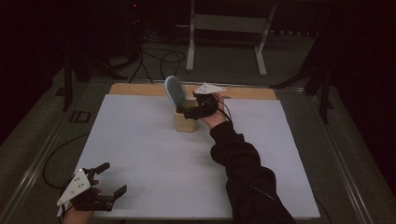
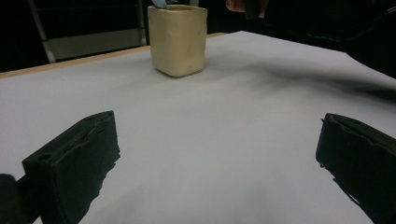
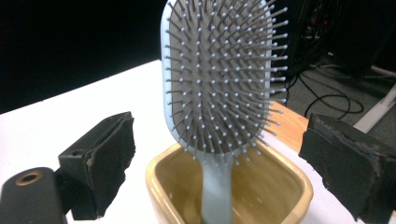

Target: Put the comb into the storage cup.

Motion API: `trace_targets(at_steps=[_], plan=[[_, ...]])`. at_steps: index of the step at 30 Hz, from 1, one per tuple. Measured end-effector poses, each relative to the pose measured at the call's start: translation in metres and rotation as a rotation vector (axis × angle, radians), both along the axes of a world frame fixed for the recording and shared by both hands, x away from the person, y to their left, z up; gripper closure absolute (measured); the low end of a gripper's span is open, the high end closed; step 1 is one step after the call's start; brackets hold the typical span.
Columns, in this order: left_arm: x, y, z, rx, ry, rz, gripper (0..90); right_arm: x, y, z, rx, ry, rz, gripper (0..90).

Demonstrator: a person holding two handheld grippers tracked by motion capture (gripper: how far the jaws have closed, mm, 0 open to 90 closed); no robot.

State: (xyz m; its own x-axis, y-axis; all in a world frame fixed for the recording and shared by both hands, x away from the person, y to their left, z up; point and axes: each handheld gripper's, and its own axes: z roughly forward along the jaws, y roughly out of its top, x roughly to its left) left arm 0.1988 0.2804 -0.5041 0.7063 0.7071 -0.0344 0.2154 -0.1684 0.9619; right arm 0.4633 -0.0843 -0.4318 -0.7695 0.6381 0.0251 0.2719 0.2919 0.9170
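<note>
The right gripper (image 1: 194, 111), jaws wide apart, sits just beside a squarish cream ceramic cup (image 1: 185, 120) near the middle of the far edge of the white table (image 1: 140, 140). A light-blue paddle hairbrush with grey bristles (image 1: 175, 91) stands handle-down in the cup, its head leaning above the rim; the right gripper view has the brush (image 3: 224, 79) between the parted jaws, untouched. The left gripper (image 1: 107, 179) rests at the near left corner, its jaws also apart, well away from the cup (image 2: 177, 39).

The hairbrush (image 3: 219, 84) handle's lower end is hidden inside the cream cup (image 3: 285, 186); in the left gripper view the cup (image 2: 178, 39) hides nearly all of the brush.
</note>
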Motion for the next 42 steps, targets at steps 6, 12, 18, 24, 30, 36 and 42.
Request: trace_targets(at_steps=[6,12,18,24,30,36,42], plan=[[-0.001,0.001,0.0,0.0,-0.002,0.006,0.0,-0.004,-0.003,0.0,-0.01,0.015,0.001,9.3],[-0.001,0.001,0.0,0.0,-0.002,0.006,0.0,-0.01,-0.008,0.0,0.001,0.01,0.01,9.3],[-0.002,0.001,0.0,0.003,-0.002,0.008,0.0,-0.017,-0.017,0.001,-0.004,0.011,0.008,9.4],[-0.003,0.002,0.001,0.003,-0.002,0.013,0.0,-0.031,-0.029,-0.001,0.018,0.026,0.008,9.4],[-0.004,0.002,0.001,0.008,-0.004,0.013,0.0,-0.045,-0.043,-0.007,0.014,0.027,-0.001,9.4],[-0.004,0.002,0.001,0.008,-0.002,0.018,0.0,-0.058,-0.057,-0.014,0.007,0.03,-0.008,9.7],[-0.004,0.002,0.001,0.008,-0.002,0.017,0.0,-0.07,-0.072,-0.02,0.002,0.055,-0.017,11.8]])
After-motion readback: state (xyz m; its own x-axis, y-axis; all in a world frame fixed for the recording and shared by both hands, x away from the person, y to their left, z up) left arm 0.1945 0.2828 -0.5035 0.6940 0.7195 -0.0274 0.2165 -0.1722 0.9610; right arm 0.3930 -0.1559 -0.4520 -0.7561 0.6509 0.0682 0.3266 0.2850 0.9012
